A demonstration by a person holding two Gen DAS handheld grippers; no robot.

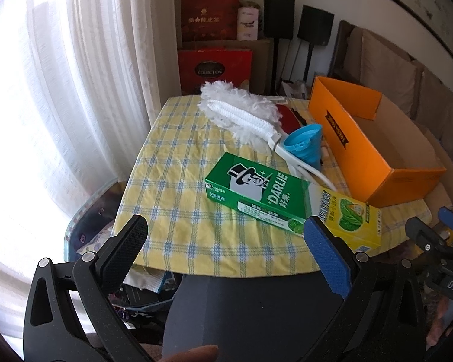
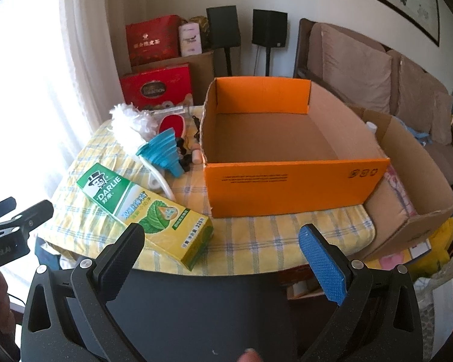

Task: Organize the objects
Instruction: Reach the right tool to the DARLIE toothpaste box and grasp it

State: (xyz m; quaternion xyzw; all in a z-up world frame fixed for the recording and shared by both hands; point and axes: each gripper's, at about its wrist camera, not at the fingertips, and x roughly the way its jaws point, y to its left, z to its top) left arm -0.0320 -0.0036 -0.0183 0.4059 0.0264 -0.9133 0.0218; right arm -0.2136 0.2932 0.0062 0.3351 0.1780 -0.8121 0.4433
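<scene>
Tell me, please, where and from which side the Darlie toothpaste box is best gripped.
I would grip the toothpaste box across its narrow width near the yellow end, coming down from above. It lies flat on the checked tablecloth with that end nearest the table edge and clear of the duster and blue funnel. The right tongs are open and closest.

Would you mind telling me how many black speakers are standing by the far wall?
2: one speaker behind the red gift boxes, the other speaker to its right, beside the sofa. Others may be hidden.
</scene>
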